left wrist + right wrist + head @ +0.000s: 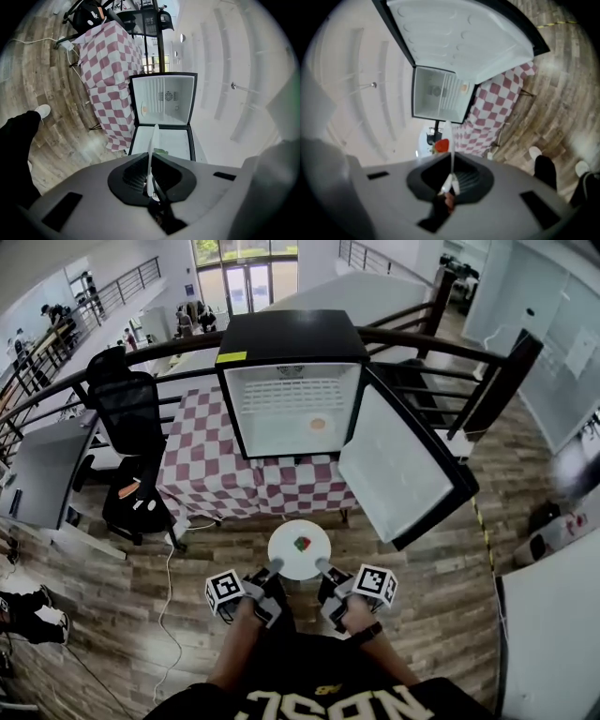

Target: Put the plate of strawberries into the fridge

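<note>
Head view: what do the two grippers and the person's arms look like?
The left gripper and right gripper have dark grey bodies tapering to slim pale tips. Each bears a white cube printed with black square markers. The person wears a black top with pale lettering, forearms uncovered, and a dark wristband on the right wrist.

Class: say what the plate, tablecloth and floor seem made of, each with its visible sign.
The plate: smooth white, thin rim, probably ceramic or melamine. The tablecloth: checked fabric, draping in folds. The floor: wood or wood-look planks, grain and seams visible.
</note>
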Action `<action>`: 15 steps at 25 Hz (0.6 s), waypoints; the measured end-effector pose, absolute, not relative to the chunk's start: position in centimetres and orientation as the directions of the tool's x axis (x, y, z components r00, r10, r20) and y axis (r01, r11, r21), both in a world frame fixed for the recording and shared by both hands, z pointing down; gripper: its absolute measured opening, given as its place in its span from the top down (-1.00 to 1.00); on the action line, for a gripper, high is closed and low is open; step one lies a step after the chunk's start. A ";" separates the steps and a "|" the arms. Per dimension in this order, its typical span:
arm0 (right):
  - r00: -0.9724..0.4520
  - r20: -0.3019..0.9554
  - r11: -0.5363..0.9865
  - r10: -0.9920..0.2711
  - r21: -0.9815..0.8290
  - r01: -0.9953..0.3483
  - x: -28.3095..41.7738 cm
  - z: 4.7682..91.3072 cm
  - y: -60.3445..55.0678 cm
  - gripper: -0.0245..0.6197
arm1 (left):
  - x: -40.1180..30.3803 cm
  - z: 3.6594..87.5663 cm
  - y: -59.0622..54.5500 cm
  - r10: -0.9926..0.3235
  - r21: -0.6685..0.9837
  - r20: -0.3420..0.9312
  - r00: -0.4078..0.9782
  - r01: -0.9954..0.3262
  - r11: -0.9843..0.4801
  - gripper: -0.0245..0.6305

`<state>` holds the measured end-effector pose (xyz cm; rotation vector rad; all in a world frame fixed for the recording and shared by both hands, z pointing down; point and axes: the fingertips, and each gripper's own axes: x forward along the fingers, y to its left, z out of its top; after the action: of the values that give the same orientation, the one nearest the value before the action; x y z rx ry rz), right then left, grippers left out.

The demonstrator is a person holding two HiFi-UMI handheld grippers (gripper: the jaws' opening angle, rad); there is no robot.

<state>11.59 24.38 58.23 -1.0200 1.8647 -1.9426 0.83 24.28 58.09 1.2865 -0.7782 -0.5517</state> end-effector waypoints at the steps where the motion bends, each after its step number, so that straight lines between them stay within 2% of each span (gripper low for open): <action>1: -0.716 0.299 -0.140 -0.630 -0.951 -0.274 10.9 57.9 23.1 0.83 | 0.1 57.9 22.9 -0.744 0.976 0.201 0.637 -0.064 0.209 0.83; 15: -0.681 0.325 -0.193 -0.656 -0.945 -0.265 3.0 58.7 9.9 0.83 | -7.6 58.1 9.4 -0.718 0.970 0.231 0.657 -0.097 0.224 0.83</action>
<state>3.02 9.88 58.70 -1.0726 1.7828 -1.9503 -7.58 9.36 58.15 1.2973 -0.7795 -0.4937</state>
